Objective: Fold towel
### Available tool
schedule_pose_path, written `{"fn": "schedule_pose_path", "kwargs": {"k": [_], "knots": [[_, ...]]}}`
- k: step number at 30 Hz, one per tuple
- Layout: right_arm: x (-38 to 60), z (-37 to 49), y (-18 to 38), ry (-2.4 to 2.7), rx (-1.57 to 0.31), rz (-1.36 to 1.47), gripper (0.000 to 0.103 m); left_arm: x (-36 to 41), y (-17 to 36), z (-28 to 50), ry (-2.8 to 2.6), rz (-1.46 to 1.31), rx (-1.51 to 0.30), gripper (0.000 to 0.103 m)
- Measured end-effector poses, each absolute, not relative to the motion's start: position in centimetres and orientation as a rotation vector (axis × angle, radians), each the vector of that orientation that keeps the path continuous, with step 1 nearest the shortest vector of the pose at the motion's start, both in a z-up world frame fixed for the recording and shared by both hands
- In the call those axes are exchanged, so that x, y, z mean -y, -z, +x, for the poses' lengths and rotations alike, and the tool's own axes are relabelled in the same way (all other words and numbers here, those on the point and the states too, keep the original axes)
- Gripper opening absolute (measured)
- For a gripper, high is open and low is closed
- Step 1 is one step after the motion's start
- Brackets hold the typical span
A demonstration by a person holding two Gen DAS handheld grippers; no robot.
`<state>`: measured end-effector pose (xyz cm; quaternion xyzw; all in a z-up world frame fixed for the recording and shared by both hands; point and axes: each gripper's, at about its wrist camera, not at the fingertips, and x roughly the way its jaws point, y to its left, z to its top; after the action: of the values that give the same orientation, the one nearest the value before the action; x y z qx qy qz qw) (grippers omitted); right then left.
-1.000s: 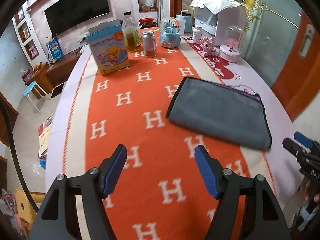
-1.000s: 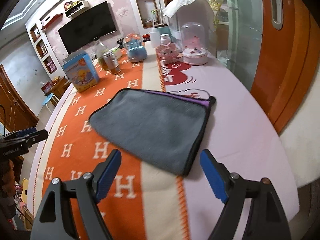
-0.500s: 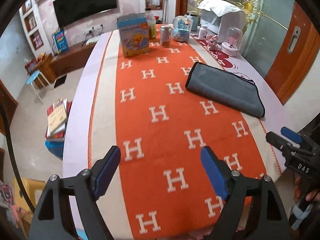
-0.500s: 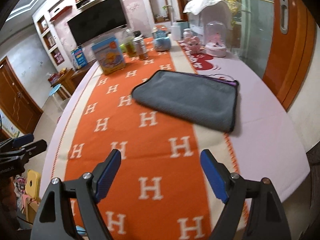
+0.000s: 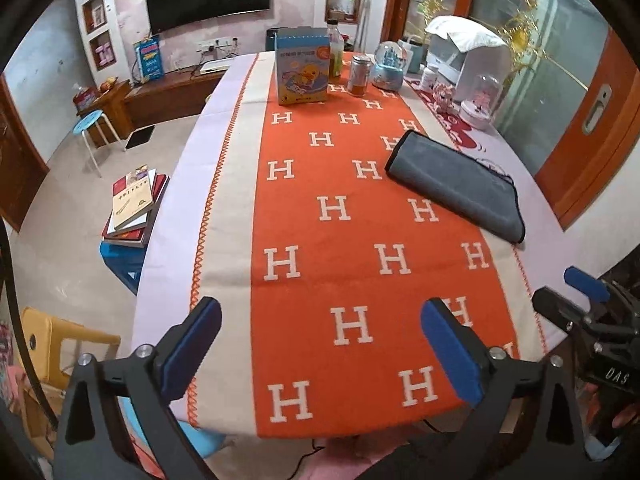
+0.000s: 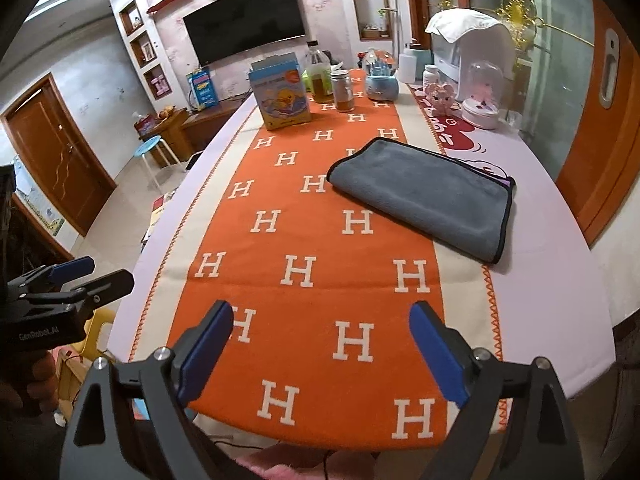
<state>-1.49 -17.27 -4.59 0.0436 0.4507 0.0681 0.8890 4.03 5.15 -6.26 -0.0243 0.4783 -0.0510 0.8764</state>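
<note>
Right wrist view is showing the orange table runner (image 6: pixel 320 264) carrying the grey towel (image 6: pixel 424 196), lying already doubled at its right edge; soft and limp, it is probably best pinched at a bound corner. Left gripper (image 5: pixel 320 344) and right gripper (image 6: pixel 320 344) are gaping empty

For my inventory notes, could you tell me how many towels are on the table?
1. The grey towel, already folded, lies on the table's right side, half on the orange runner. The white cloth draped over the appliance may be another.
</note>
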Motion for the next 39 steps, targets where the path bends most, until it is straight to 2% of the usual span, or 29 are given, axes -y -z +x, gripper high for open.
{"fn": "schedule_pose_path", "kwargs": {"k": [20,39], "knots": [[19.7,-3.1,-0.4,-0.191,-0.936,0.032,0.098,0.0,-0.3,1.9,0.05,-0.06,-0.898,0.102],[19.6,-5.6,-1.9,-0.131,-0.882,0.089,0.102,0.8,-1.3,-0.4,-0.062,-0.021,-0.849,0.102]]}}
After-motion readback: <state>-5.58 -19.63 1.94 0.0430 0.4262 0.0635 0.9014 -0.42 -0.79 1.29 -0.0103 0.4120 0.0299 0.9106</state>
